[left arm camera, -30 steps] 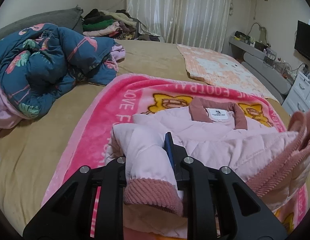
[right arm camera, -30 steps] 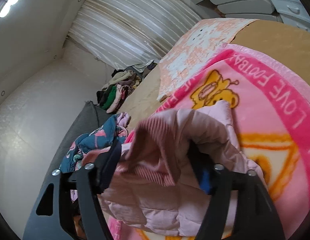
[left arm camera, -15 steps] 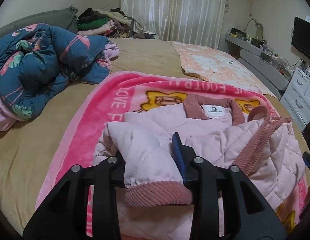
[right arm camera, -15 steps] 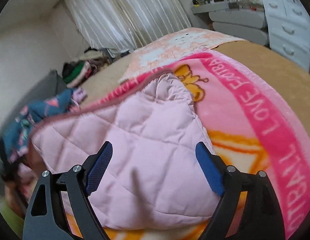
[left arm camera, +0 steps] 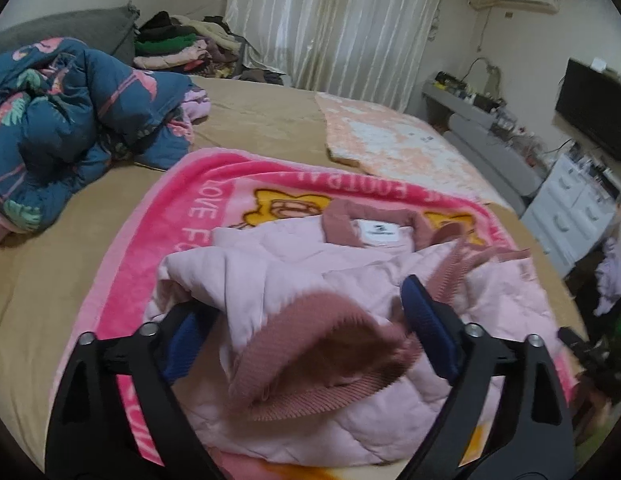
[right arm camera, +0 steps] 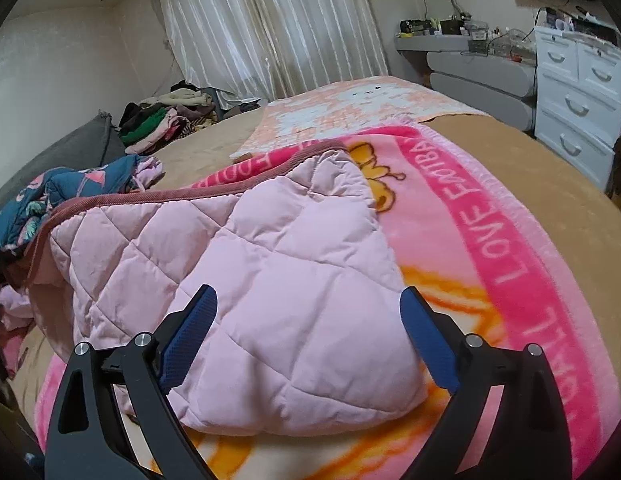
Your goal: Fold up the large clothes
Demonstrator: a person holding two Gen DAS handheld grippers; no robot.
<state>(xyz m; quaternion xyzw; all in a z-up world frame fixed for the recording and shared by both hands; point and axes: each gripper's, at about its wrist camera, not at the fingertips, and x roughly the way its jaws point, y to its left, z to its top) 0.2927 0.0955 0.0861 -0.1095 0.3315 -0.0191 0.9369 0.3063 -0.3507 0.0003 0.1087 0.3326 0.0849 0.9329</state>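
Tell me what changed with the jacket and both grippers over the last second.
Both grippers let go. The left gripper opened and released the sleeve cuff, which now lies on the jacket. The right gripper dropped its folded side flat and hangs open above it. The pink blanket stayed put.

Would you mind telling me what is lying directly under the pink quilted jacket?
The pink quilted jacket lies on a bright pink fleece blanket with lettering and a yellow cartoon print, spread over the tan bed cover. The jacket hides the blanket's middle.
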